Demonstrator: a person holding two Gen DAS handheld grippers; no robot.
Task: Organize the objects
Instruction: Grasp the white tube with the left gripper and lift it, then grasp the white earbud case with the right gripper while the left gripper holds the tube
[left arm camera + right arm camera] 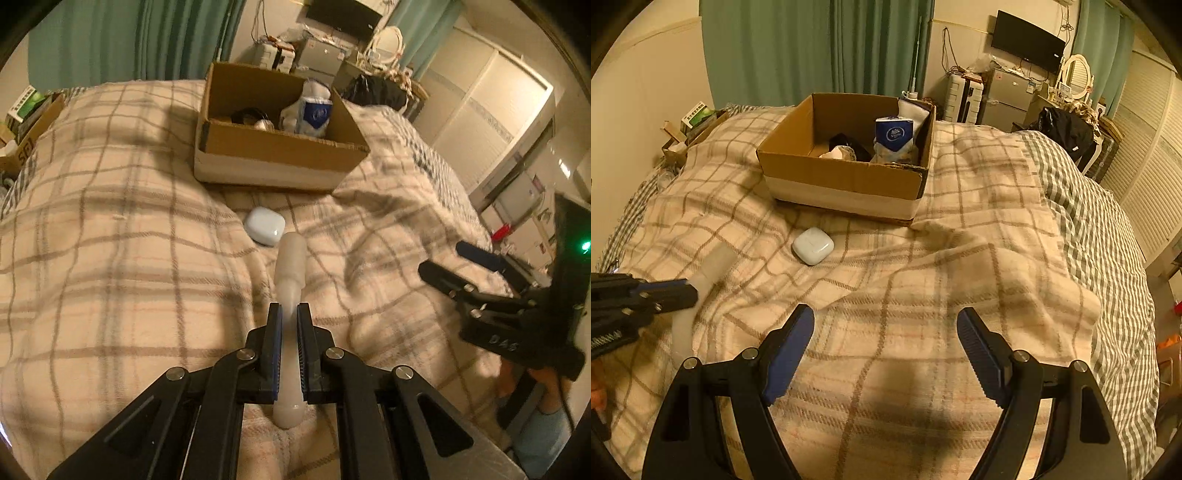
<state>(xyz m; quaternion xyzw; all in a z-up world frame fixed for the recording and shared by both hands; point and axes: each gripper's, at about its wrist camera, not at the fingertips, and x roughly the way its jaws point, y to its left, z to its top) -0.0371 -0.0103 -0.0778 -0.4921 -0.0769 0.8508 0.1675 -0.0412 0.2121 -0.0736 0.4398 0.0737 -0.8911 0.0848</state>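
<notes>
My left gripper (289, 310) is shut on a long translucent white plastic stick (290, 266), held above the plaid blanket; it shows blurred in the right wrist view (701, 280). A white earbud case (264, 224) lies on the blanket just beyond the stick's tip, also in the right wrist view (813, 245). A cardboard box (273, 155) stands further back, holding a blue-and-white tissue pack (894, 134) and dark items. My right gripper (886, 328) is open and empty over the blanket, and appears at the right of the left wrist view (454, 266).
The plaid blanket (923, 295) covers a bed, with a grey checked sheet (1089, 221) on the right. Green curtains (812, 44), a small fridge (1008, 96), a wall screen and clutter stand beyond the bed. Boxes sit at the bed's left side (694, 125).
</notes>
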